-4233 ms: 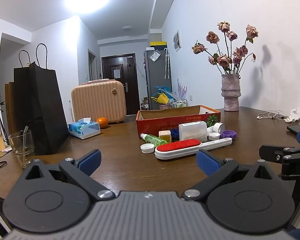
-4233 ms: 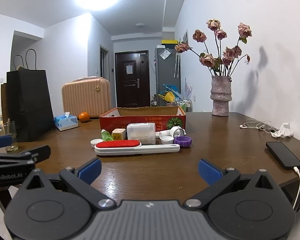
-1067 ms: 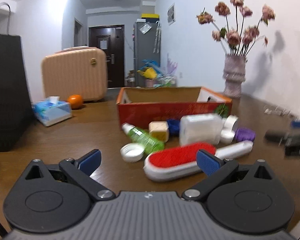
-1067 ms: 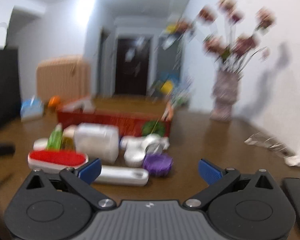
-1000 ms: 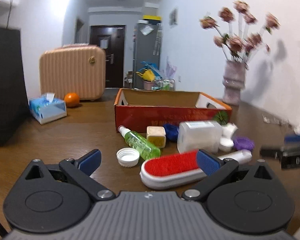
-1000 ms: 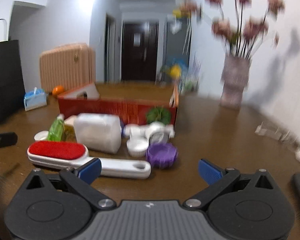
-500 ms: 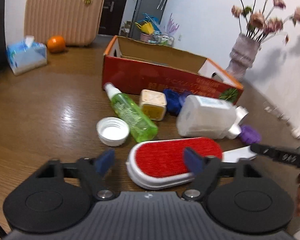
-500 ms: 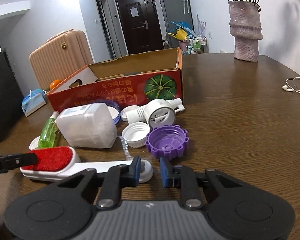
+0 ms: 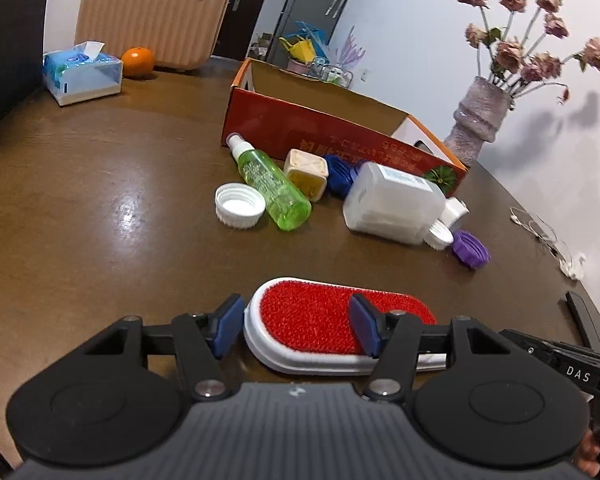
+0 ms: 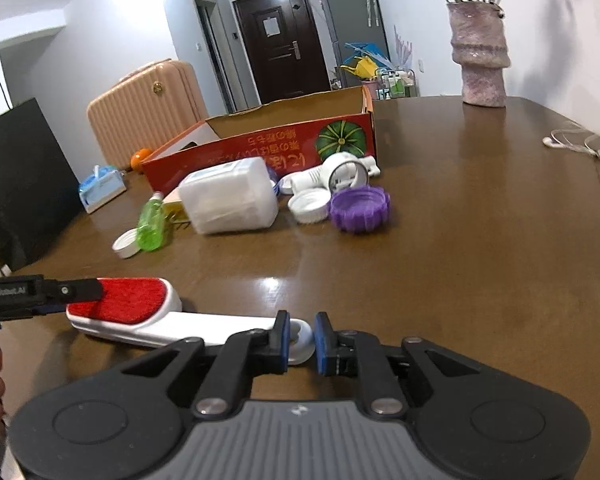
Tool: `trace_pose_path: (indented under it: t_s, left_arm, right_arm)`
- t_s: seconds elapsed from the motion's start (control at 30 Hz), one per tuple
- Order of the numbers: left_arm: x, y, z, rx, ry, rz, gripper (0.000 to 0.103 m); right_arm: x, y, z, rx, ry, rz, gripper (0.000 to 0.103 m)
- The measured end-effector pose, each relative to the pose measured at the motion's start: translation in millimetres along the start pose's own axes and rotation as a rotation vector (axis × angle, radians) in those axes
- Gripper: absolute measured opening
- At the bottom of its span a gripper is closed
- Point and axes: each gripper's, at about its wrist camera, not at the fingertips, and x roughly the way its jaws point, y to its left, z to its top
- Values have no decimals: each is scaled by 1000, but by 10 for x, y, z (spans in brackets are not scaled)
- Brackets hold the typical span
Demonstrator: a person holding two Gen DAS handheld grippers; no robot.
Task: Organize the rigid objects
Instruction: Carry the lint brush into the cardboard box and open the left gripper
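Observation:
A white lint brush with a red pad (image 9: 332,316) is held between both grippers, nearer me than the other items. My left gripper (image 9: 296,330) is shut on its red head; one blue pad sits at the head's left end, the other on its top. My right gripper (image 10: 301,340) is shut on the handle's end (image 10: 300,336). The brush also shows in the right wrist view (image 10: 140,308). A red cardboard box (image 9: 340,124) stands open behind a green spray bottle (image 9: 272,188), a white jug (image 9: 392,204), a yellow cube (image 9: 306,168), white caps (image 9: 240,205) and a purple cap (image 9: 470,249).
A tissue box (image 9: 82,72), an orange (image 9: 138,62) and a peach suitcase (image 9: 156,12) stand at the back left. A vase of dried roses (image 9: 480,120) stands at the back right. Earphones (image 10: 580,140) and a phone (image 9: 588,316) lie on the right.
Both grippers moved in low and closed on the brush, which has come nearer than the other items. The left jaws narrowed onto the red head.

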Motion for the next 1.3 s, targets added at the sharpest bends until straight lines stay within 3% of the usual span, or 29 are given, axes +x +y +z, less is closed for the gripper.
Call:
trace_pose_path:
  t_s: [0.23, 0.4, 0.53, 0.63, 0.83, 1.03, 1.13, 1.3]
  left_arm:
    - [-222, -12, -147, -29, 0, 0, 55]
    - [-344, -53, -132, -38, -41, -9, 54]
    - [-282, -105, 178, -70, -109, -28, 54]
    - [-111, -165, 596, -84, -166, -45, 54]
    - [474, -219, 1680, -58, -210, -34, 54]
    - [1474, -156, 2616, -41, -141, 33, 53]
    - [1966, -138, 2839, -18, -121, 102, 53]
    - [2676, 23, 3079, -83, -7, 161, 52]
  right_arm:
    - [-139, 0, -138, 8, -30, 8, 14]
    - [-290, -51, -47, 37, -93, 33, 13]
    - [-275, -34, 342, 5, -177, 21, 13]
    - [-105, -33, 848, -18, -243, 8, 13]
    - [682, -225, 1892, 37, -223, 51, 12]
    - [1770, -387, 2686, 111, -96, 52, 11]
    - [2318, -427, 2945, 125, -10, 24, 11]
    - [2966, -361, 3149, 50, 87, -57, 10]
